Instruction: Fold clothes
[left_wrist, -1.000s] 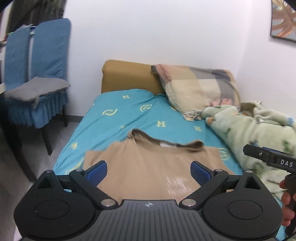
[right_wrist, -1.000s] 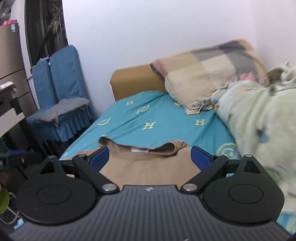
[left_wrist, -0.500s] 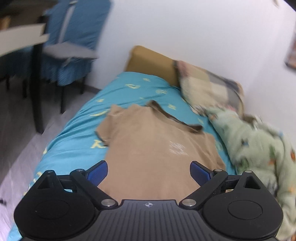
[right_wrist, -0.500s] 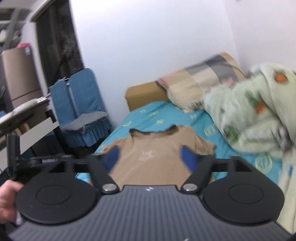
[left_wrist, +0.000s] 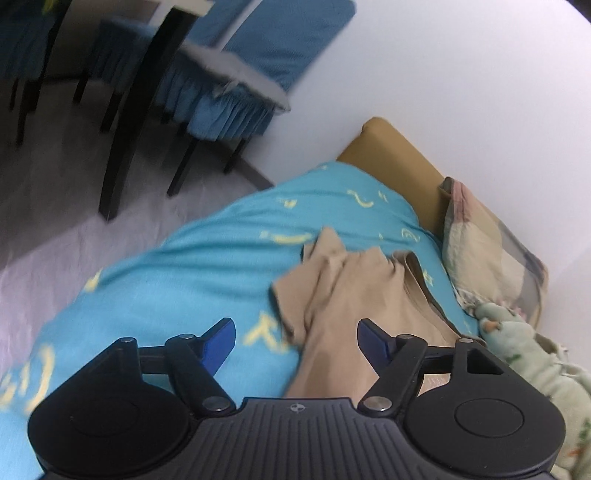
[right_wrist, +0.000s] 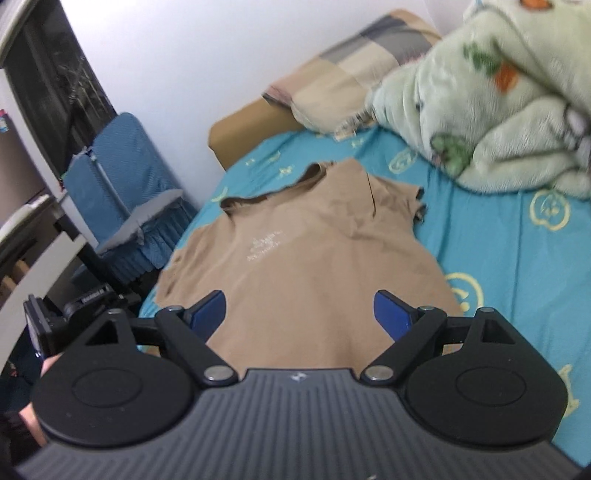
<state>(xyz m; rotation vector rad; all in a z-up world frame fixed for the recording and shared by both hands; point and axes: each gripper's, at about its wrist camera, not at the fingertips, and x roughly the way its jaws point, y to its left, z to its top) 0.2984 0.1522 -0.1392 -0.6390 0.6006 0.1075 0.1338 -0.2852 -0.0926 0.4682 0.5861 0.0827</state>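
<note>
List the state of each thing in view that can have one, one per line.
Tan T-shirt: spread on the bed, front up, not yet folded, one sleeve bunched.
Left tongs: closing, pads clear of the shirt edge between them.
Right tongs: open, over the shirt.
Green blanket: crumpled in a heap.
Pillow: leaning against the headboard.

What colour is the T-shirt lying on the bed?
Tan, with small white print on the chest; the T-shirt shows best in the right wrist view.
</note>
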